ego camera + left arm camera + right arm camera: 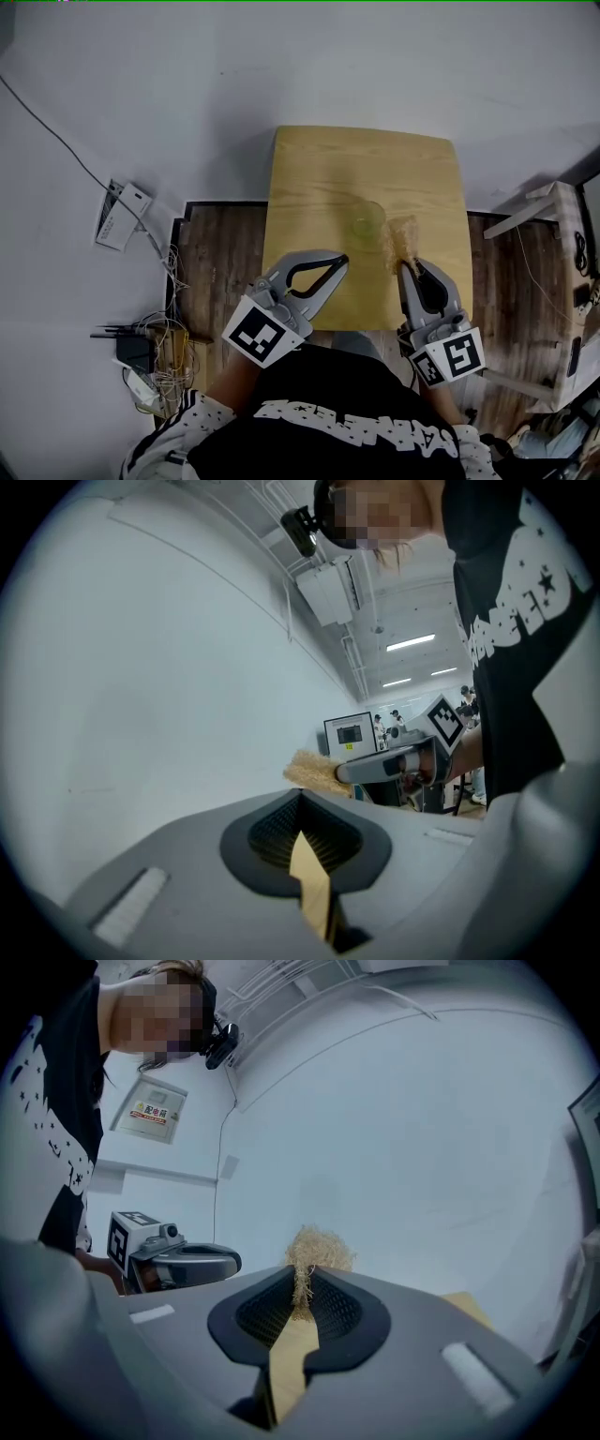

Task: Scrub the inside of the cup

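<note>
At left, over the near edge of the tabletop (319, 169), the L claw (343, 260) is clenched on nothing: tips together, no object btwn them, pointing fwd and to the right. The cup (367, 218) stands on the tabletop just ahead of that tip and a bit right. It's clear glass or plastic, faint, seen from above as a round rim, so the mouth prob. faces up w/ the axis vertical. Right of it is the scrub (404, 234), a tuft of tan fibre sticking out fwd of the R claw (405, 266), which is clamped on the tuft's tail end. The tuft sits just beside the cup's rim, not inside it as far as the head view shows.

The coming move turns on this: the cup lies fwd-left of the scrub, mouth up. So the scrub likely has to rise, shift left and drop in. The L claw's tip is the nearer one to the cup and it's free, but it would need to open to steady the wall.

Only the head view shows the cup and the layout. The L claw view shows its own shut tips and, across, the R claw (345, 772) w/ the scrub (314, 772), no cup. The R claw view shows fibres (317, 1249) pinched btwn its pads and the L claw (236, 1261) off to its left, again no cup.
</note>
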